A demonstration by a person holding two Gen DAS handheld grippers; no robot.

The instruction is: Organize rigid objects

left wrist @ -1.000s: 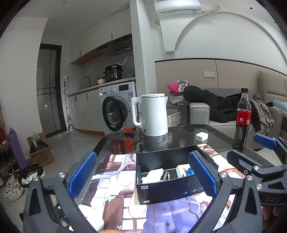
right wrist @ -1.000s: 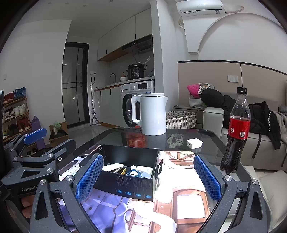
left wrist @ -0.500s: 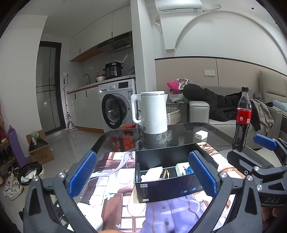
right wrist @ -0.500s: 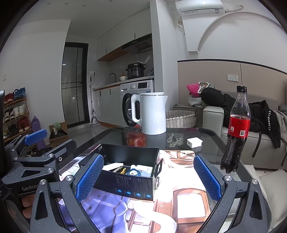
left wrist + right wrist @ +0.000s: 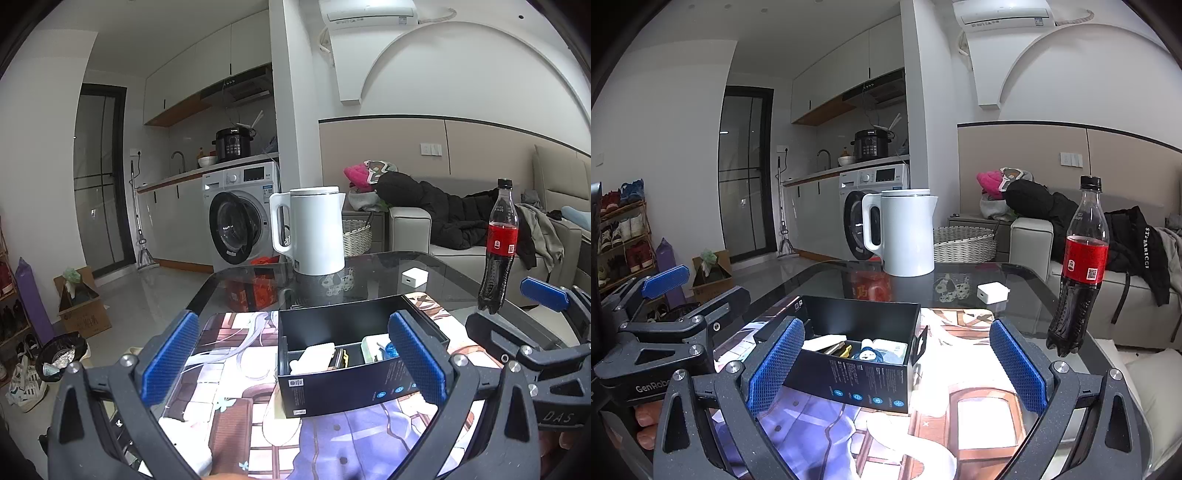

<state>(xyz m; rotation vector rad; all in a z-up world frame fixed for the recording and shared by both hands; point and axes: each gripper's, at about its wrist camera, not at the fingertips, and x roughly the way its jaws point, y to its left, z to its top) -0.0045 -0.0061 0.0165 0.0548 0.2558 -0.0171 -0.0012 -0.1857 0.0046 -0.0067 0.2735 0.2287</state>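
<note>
Several small items are held in the black box [image 5: 354, 373]; both grippers [image 5: 293, 363] [image 5: 895, 363] are hovered above the desk [image 5: 1015, 275], jaws wide and empty.

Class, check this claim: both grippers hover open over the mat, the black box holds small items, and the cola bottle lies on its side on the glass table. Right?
Not quite. The cola bottle stands upright on the glass table, as the right wrist view shows. The rest holds: left gripper and right gripper are open, and the black box holds small items.
</note>
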